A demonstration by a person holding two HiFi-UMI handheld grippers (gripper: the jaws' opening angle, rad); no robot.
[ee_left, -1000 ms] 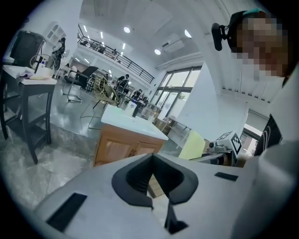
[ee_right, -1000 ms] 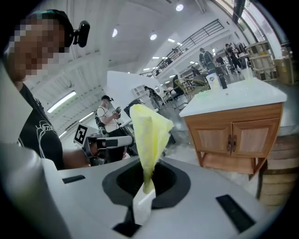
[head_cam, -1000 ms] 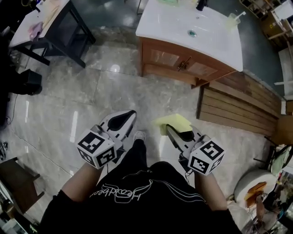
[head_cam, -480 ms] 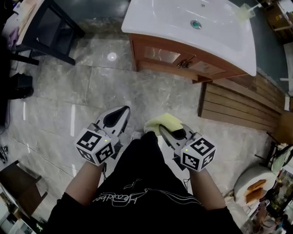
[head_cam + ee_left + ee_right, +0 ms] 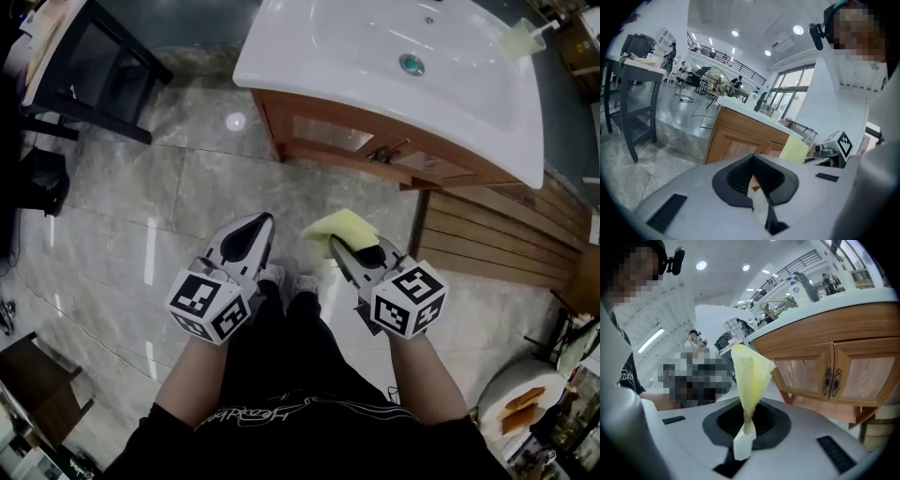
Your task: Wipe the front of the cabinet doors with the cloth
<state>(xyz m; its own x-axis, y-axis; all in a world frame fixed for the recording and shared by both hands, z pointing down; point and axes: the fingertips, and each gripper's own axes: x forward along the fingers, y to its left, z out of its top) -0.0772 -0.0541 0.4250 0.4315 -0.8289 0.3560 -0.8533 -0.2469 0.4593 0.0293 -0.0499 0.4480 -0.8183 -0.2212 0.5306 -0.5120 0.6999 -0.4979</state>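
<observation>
A wooden cabinet with two doors (image 5: 361, 150) stands under a white sink top (image 5: 375, 66); its door fronts (image 5: 843, 376) with metal handles fill the right of the right gripper view. My right gripper (image 5: 345, 251) is shut on a yellow cloth (image 5: 339, 228), which sticks up from its jaws (image 5: 749, 373). It hovers over the floor, well short of the doors. My left gripper (image 5: 251, 234) is shut with nothing in it, level with the right one. The cabinet (image 5: 740, 136) and the cloth (image 5: 793, 149) also show in the left gripper view.
A dark metal table (image 5: 84, 66) stands at the far left. Wooden slatted boards (image 5: 487, 244) lie to the right of the cabinet. A white stool with an orange thing (image 5: 511, 408) sits at the lower right. Marble floor (image 5: 141, 206) spreads between me and the cabinet.
I have stepped closer to the cabinet: the sink top and doors look larger and nearer. Both grippers kept their pose, the right one still holding the cloth.
</observation>
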